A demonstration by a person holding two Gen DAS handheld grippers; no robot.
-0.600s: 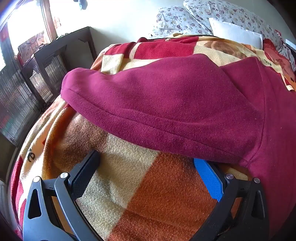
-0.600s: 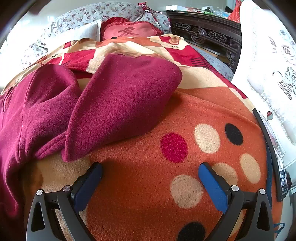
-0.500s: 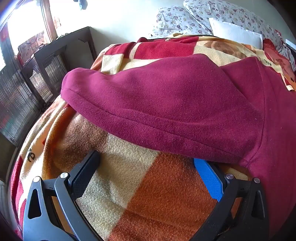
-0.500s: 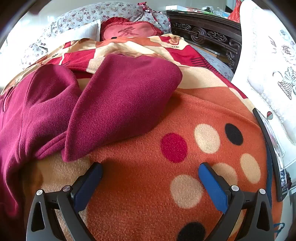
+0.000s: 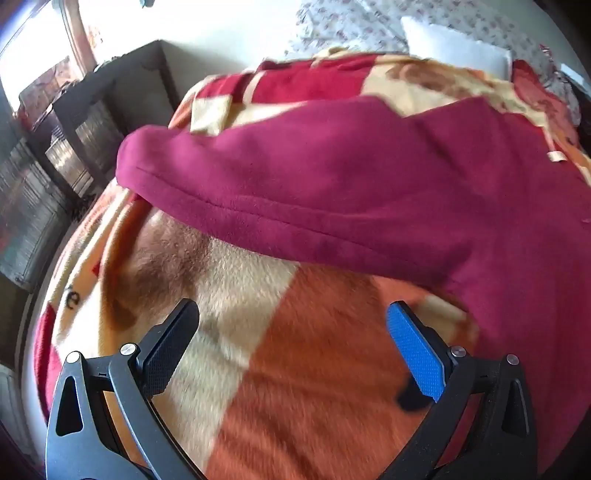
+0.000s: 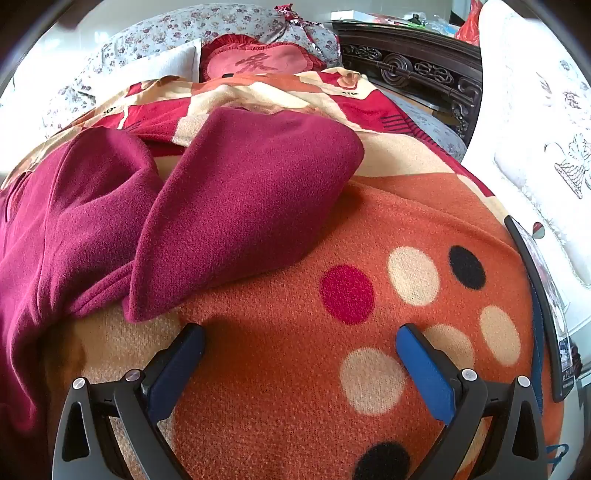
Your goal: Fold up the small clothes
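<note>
A maroon fleece garment [image 5: 351, 184] lies spread on an orange, cream and red patterned blanket [image 5: 295, 369]. Its sleeve stretches to the left in the left wrist view; a small cream tag [image 5: 556, 157] shows near its far right. My left gripper [image 5: 291, 325] is open and empty, just short of the sleeve's hem. In the right wrist view the garment [image 6: 240, 206] has its other sleeve folded over, ending on the blanket [image 6: 369, 369]. My right gripper [image 6: 299, 339] is open and empty, just below and right of the sleeve's lower corner.
Floral pillows [image 6: 184, 33] and a red heart cushion [image 6: 255, 62] lie at the bed's head. A dark carved wooden headboard [image 6: 413, 66] and a white embroidered cover [image 6: 535, 147] are at right. A dark cabinet [image 5: 92, 122] and window stand left of the bed.
The left gripper has pulled back and lifted a little; its right finger, earlier tucked under the sleeve hem, now stands free. The right gripper has not moved.
</note>
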